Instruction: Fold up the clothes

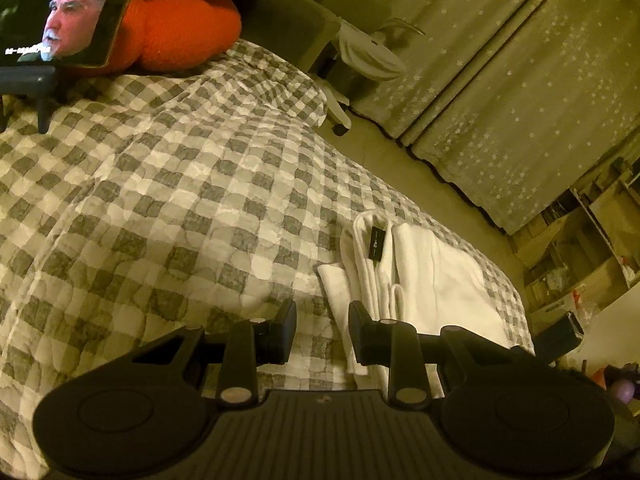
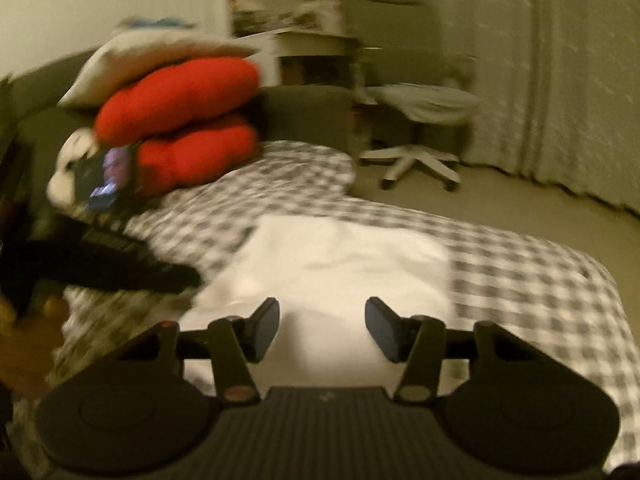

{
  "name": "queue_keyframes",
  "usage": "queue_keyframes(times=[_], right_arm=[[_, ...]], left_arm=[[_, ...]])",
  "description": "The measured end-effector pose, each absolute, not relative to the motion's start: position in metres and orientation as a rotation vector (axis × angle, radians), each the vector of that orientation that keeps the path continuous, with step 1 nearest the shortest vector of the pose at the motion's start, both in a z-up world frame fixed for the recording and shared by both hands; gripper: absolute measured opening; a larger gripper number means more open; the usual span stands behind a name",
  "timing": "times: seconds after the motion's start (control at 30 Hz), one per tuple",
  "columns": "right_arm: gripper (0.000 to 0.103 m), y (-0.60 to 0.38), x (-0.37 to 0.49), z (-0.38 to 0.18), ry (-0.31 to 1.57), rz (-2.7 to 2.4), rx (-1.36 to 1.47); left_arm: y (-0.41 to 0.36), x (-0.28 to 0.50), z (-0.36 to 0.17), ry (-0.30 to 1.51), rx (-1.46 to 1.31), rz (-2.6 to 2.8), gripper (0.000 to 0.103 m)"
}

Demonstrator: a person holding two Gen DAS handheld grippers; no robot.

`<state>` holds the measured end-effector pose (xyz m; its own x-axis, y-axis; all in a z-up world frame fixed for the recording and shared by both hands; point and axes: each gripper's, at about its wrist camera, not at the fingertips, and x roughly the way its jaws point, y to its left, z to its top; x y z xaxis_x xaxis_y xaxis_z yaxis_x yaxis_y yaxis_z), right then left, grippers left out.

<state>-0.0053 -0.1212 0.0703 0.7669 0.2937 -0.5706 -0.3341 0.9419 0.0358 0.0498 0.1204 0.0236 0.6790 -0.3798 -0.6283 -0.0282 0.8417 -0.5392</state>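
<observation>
A folded white garment [image 1: 420, 276] with a small black tag lies on the grey-and-white checked bedspread [image 1: 160, 200], near the bed's right edge. My left gripper [image 1: 322, 330] is open just in front of the garment's near left corner, nothing between its fingers. In the blurred right wrist view the same white garment [image 2: 340, 264] lies flat on the bedspread [image 2: 540, 280], and my right gripper [image 2: 323, 326] hovers open over its near edge. The other gripper [image 2: 120, 264] shows as a dark shape at the left, beside the garment.
Red cushions [image 1: 176, 24] and a phone [image 1: 60, 20] playing video on a stand sit at the head of the bed. A swivel chair [image 2: 420, 128] stands on the floor past the bed, curtains [image 1: 520, 80] behind it. Shelves [image 1: 580, 248] are at the right.
</observation>
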Motion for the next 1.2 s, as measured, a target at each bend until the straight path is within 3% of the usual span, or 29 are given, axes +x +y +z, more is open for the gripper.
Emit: queue_keyframes(times=[0.23, 0.97, 1.2], right_arm=[[0.031, -0.074, -0.009, 0.063, 0.594, 0.439, -0.156], [0.032, -0.074, -0.016, 0.059, 0.620, 0.461, -0.192], [0.038, -0.071, -0.028, 0.067, 0.588, 0.542, -0.240]], left_arm=[[0.119, 0.050, 0.023, 0.811, -0.542, -0.212, 0.027], [0.123, 0.050, 0.022, 0.813, -0.563, -0.218, 0.027], [0.123, 0.050, 0.022, 0.817, -0.563, -0.221, 0.027]])
